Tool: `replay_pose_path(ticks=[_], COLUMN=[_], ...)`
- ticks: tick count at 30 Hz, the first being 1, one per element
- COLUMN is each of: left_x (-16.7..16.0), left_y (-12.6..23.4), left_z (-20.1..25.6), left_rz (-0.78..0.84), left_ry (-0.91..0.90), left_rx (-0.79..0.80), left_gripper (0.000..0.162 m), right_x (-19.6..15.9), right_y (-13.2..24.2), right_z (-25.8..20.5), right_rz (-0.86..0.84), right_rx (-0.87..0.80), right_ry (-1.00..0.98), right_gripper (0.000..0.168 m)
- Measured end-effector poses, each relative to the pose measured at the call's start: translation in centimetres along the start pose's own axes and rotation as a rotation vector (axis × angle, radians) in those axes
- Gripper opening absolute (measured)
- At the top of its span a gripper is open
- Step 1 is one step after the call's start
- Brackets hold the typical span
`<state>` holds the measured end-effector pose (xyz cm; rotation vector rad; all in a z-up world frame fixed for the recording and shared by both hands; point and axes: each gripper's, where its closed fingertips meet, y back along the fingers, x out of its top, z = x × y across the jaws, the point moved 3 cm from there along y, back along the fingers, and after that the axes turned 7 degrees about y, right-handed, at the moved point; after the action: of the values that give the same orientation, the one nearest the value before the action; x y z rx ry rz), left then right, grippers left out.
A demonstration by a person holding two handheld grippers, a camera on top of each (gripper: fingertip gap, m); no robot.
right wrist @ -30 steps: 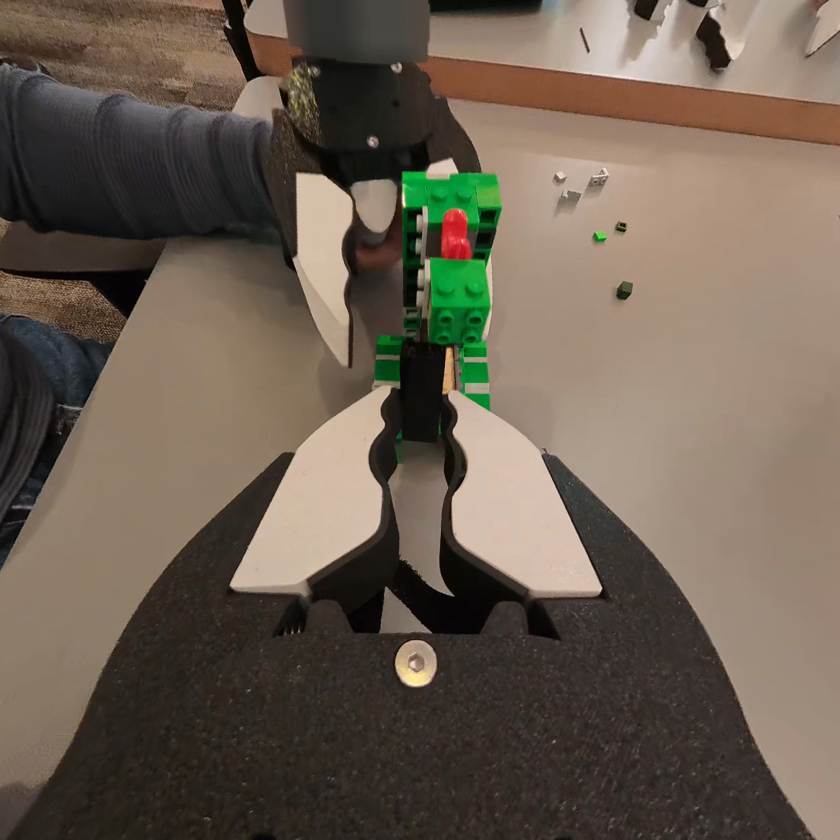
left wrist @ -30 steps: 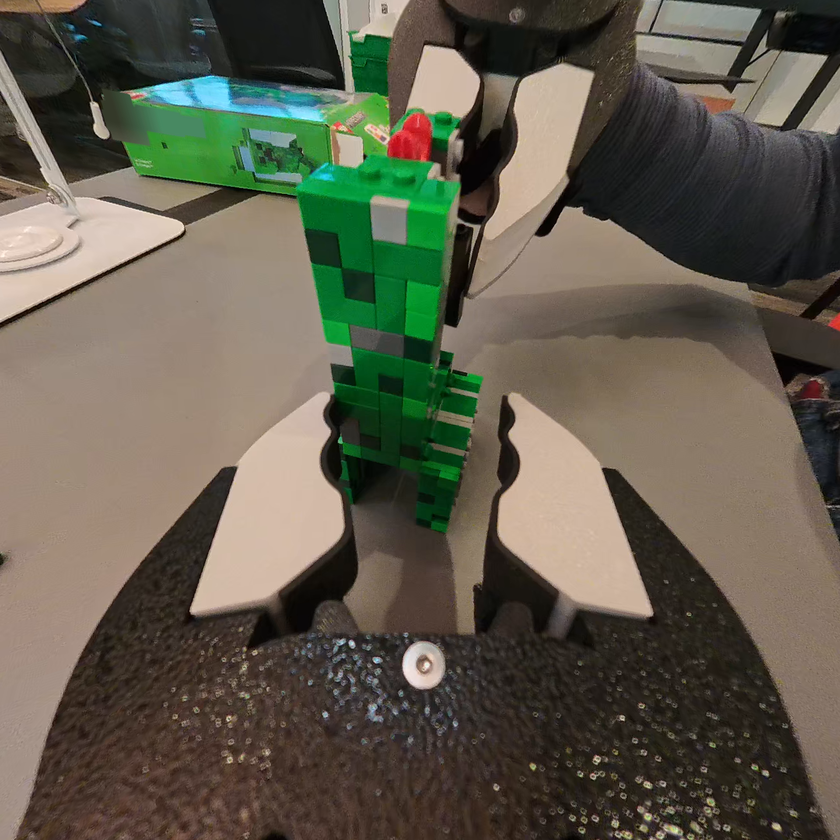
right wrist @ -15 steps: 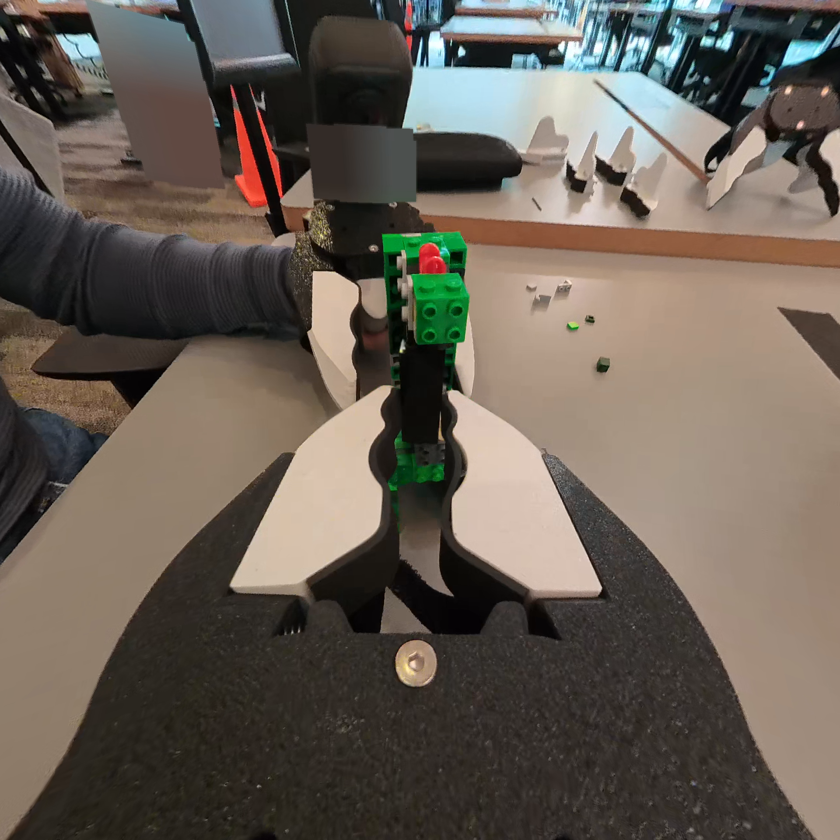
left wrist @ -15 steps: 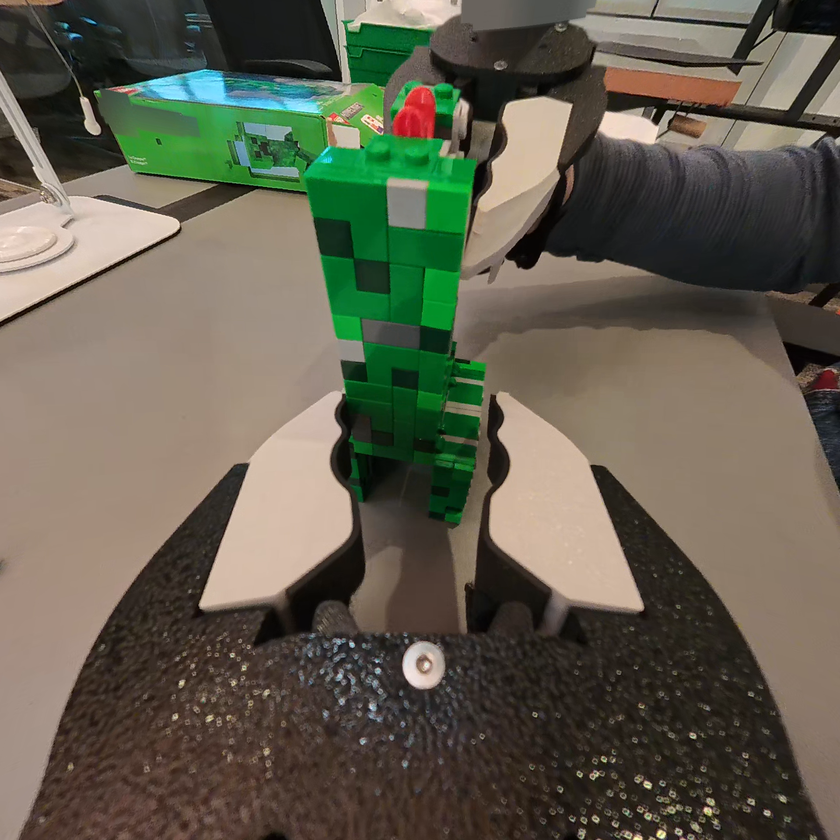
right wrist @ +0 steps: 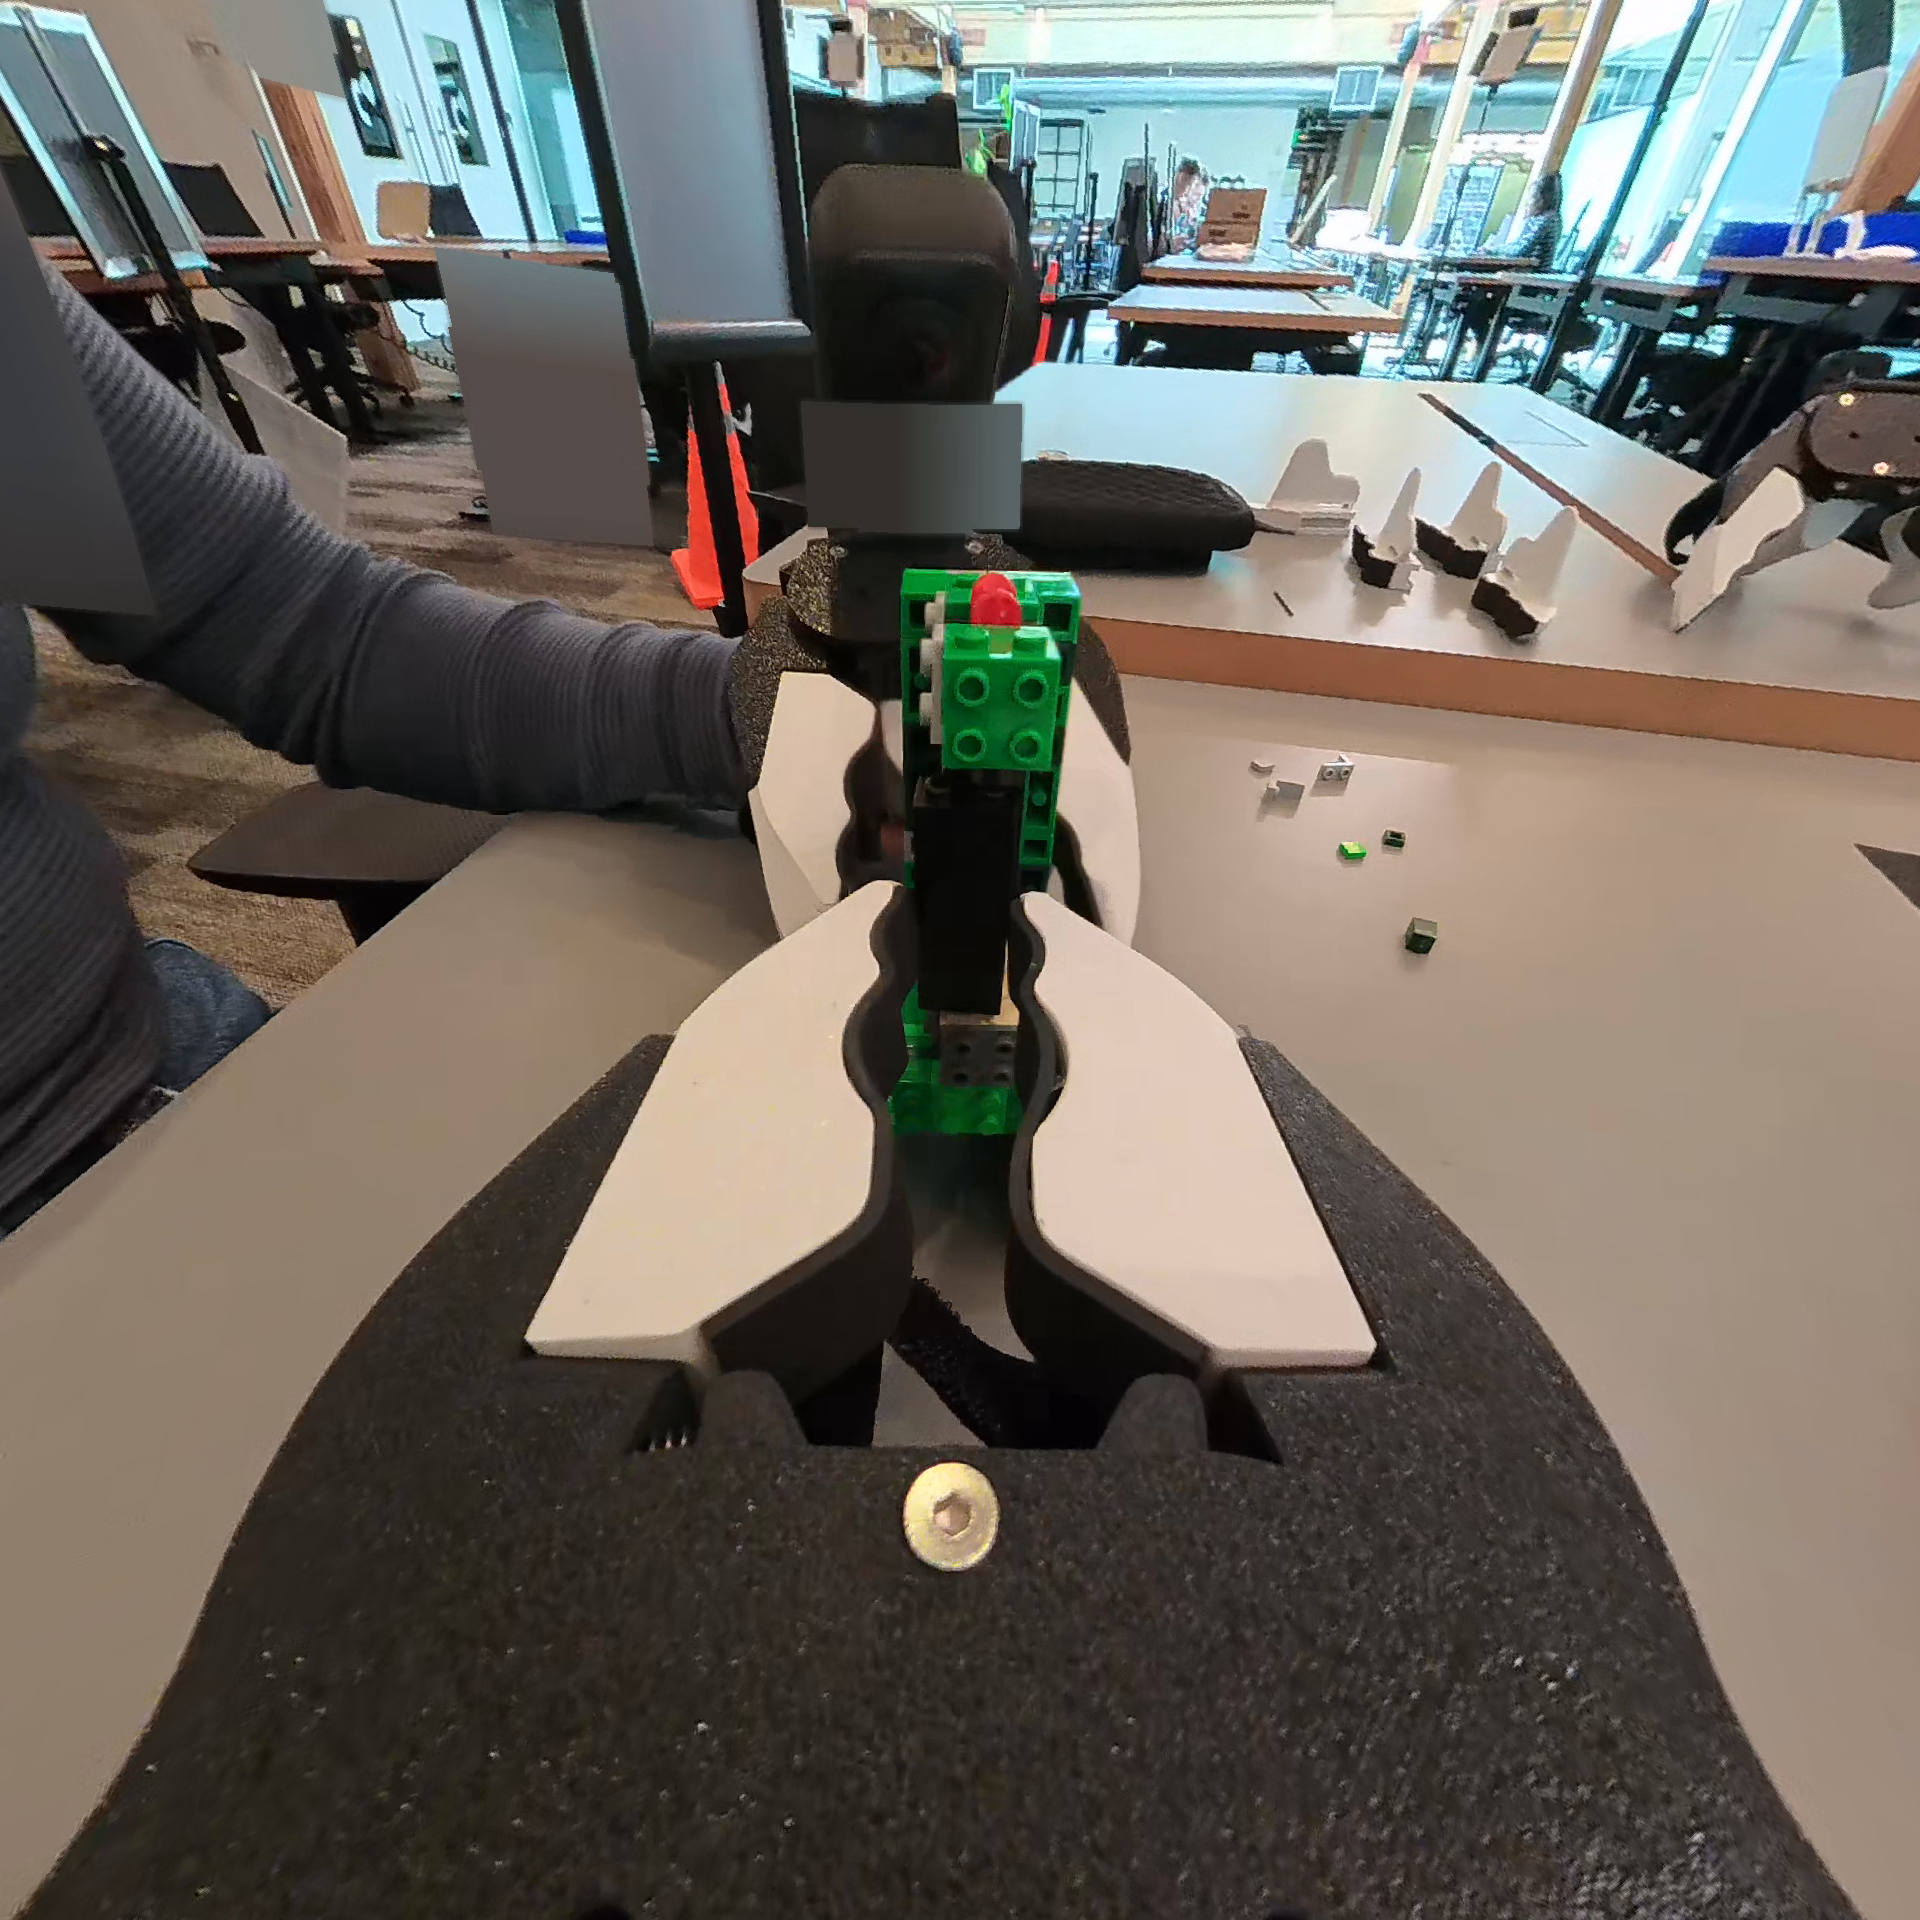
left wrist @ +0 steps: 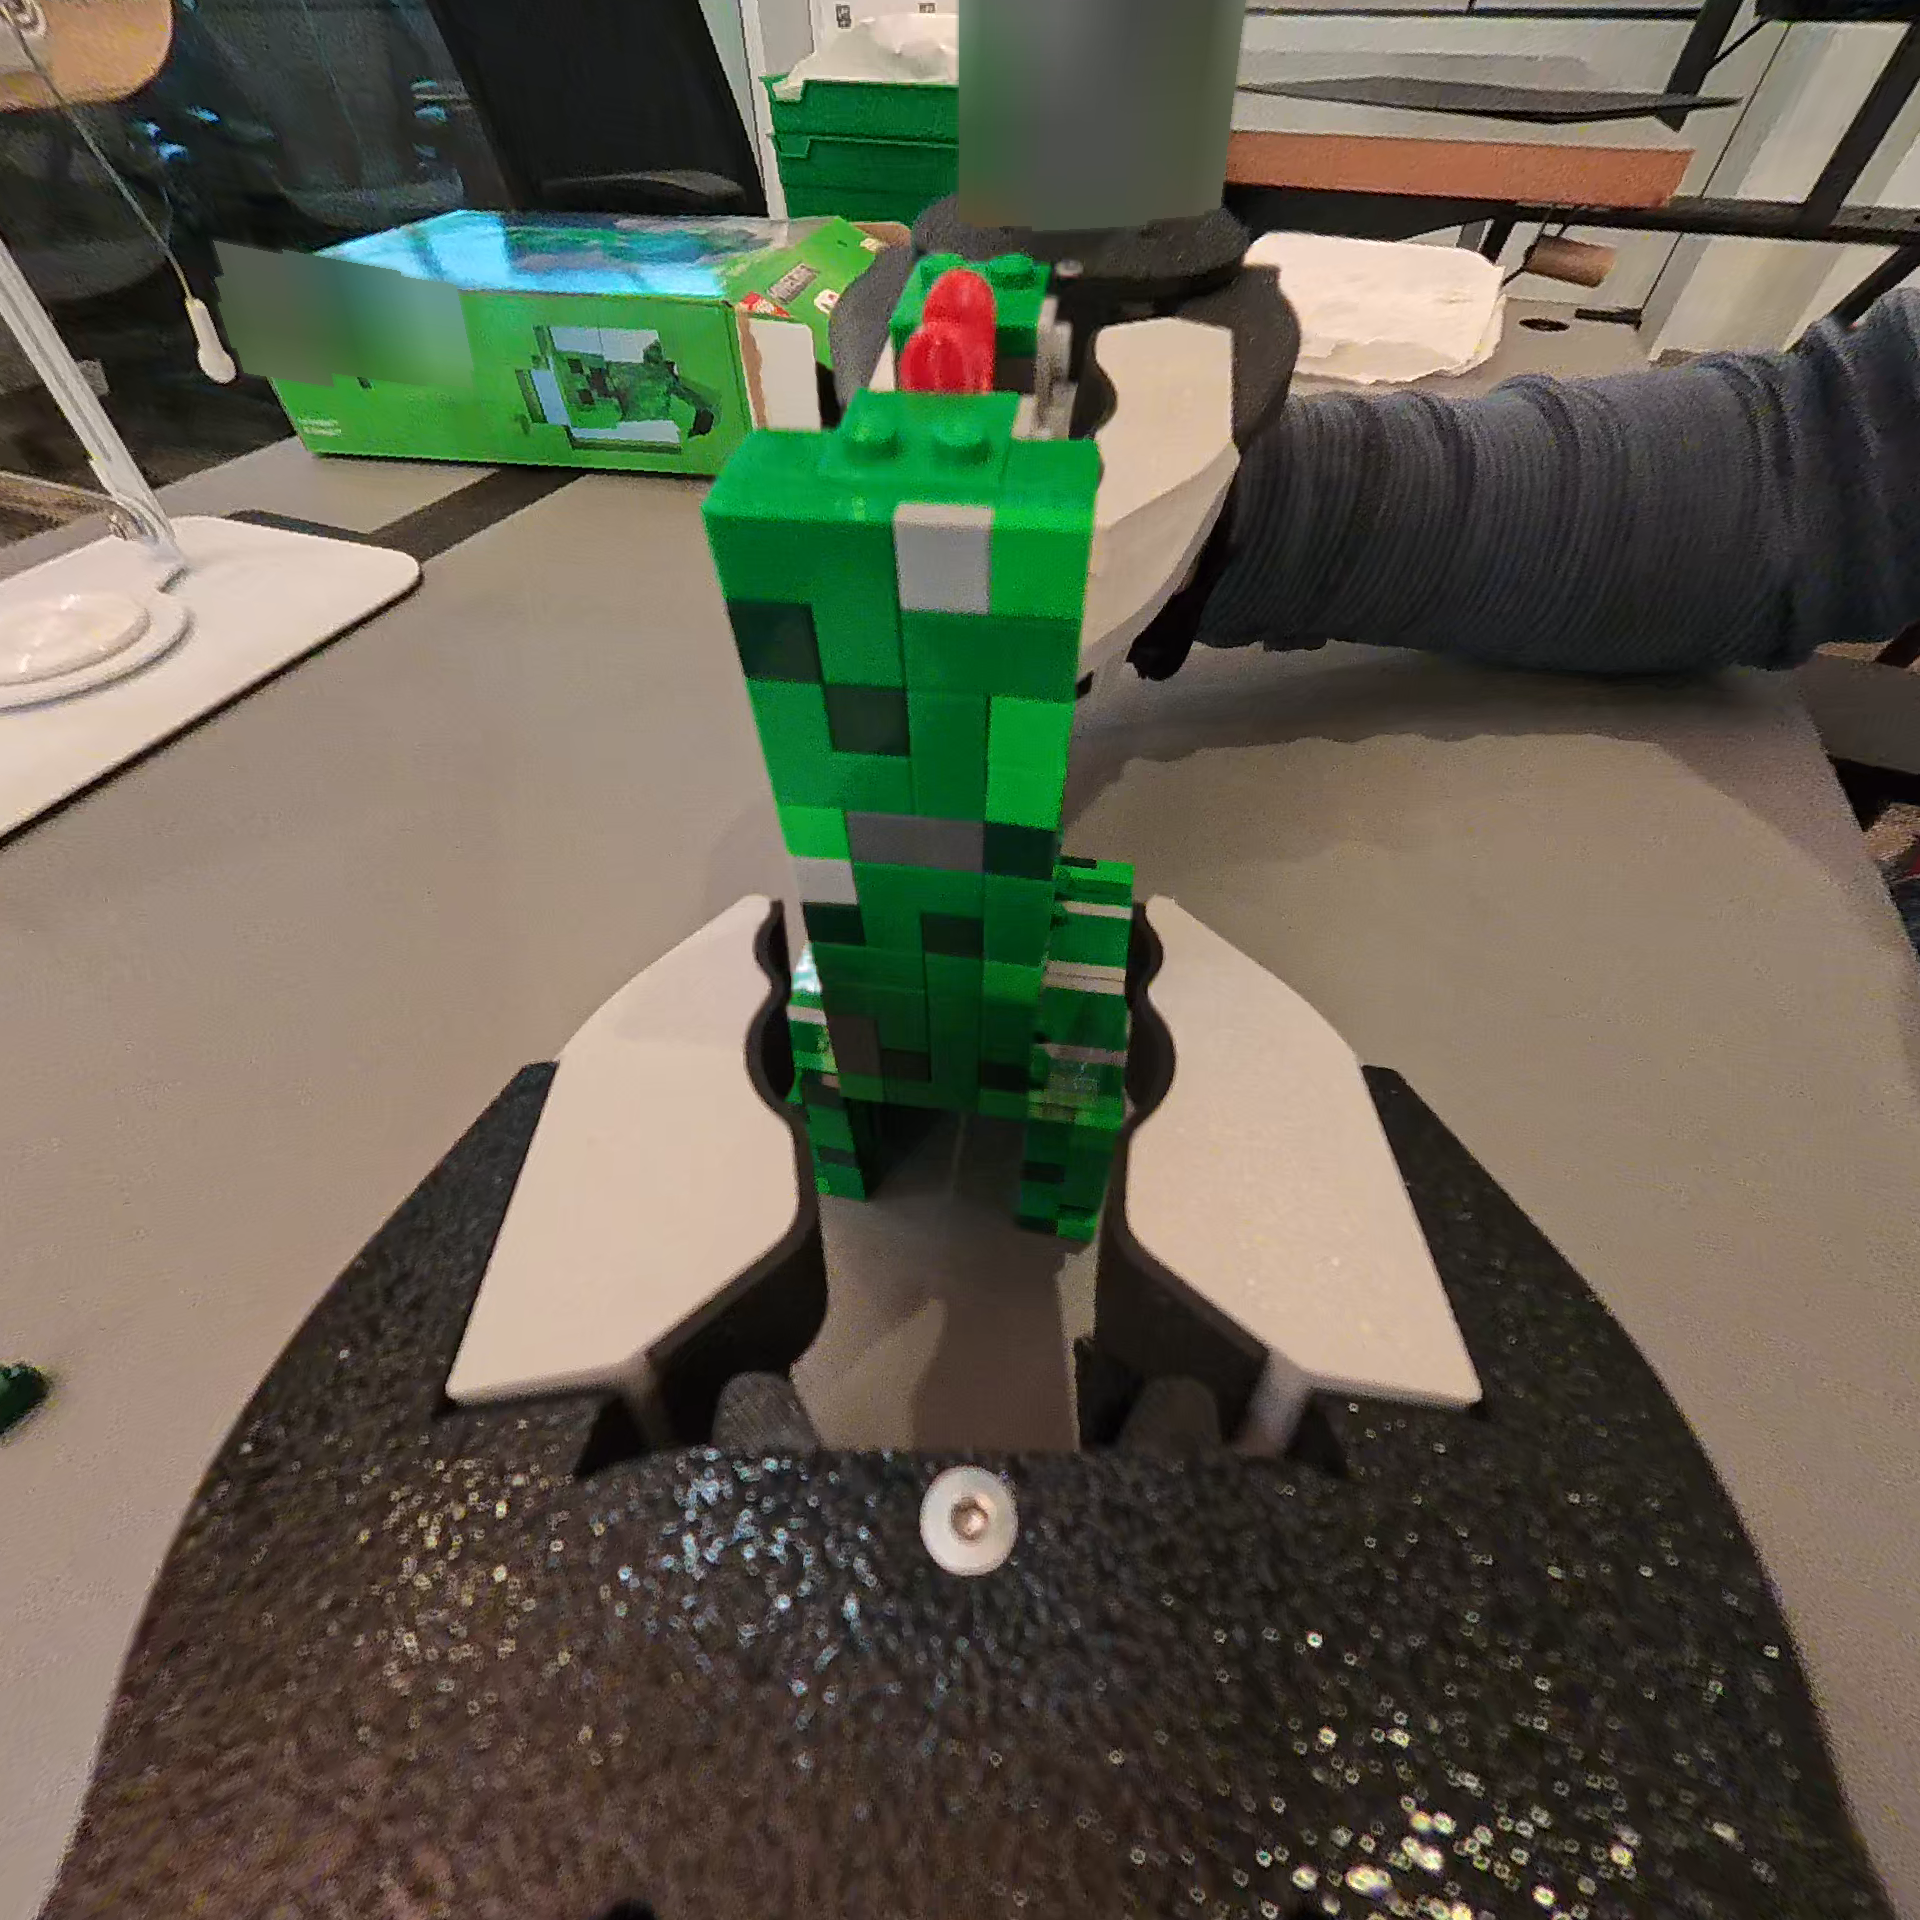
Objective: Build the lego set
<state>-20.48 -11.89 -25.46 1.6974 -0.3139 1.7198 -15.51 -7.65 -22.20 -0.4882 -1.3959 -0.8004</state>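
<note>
The green brick figure [left wrist: 925, 790] stands upright on the grey table [left wrist: 416, 883]. The left gripper [left wrist: 961, 1029] has its jaws closed around the figure's lower body, and the right gripper [right wrist: 961, 971] is clamped on a black brick [right wrist: 961, 894] at its back. To seat the brick well, brace the legs firmly, line up the studs and press squarely, so that the tall figure neither tips nor splits.

Black, coarse-grained foam shell on the left gripper [left wrist: 956, 997], flecked with glitter, flaring wide toward the camera. Two pale grey fingers [left wrist: 644, 1143] with wavy black inner pads. Silver hex screw [left wrist: 967, 1524] dead centre at the base. Same build on the right gripper [right wrist: 961, 966]: matte black shell, grey fingers [right wrist: 748, 1153], silver screw [right wrist: 950, 1516]. Dark blue-grey ribbed sleeve [left wrist: 1538, 520] on one arm, matching sleeve [right wrist: 395, 675] on the other.
</note>
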Motion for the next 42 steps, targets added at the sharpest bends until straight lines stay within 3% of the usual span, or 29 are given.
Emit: replay_pose_path(ticks=[11, 19, 42], left_x=[0.8, 0.9, 0.9], left_y=[-1.2, -1.7, -1.9], left_z=[0.2, -0.1, 0.0], left_rz=[0.004, 0.008, 0.032], left_ry=[-0.030, -0.021, -0.016], left_rx=[-0.043, -0.053, -0.066], left_gripper=[0.056, 0.043, 0.041], right_x=[0.0, 0.0, -0.1], right_y=[-0.3, -0.2, -0.8], right_z=[0.2, 0.4, 0.4], right_rz=[0.001, -0.017, -0.059], right_rx=[0.035, 0.057, 0.107], right_ry=[0.018, 0.032, 0.059], right_gripper=[0.016, 0.016, 0.016])
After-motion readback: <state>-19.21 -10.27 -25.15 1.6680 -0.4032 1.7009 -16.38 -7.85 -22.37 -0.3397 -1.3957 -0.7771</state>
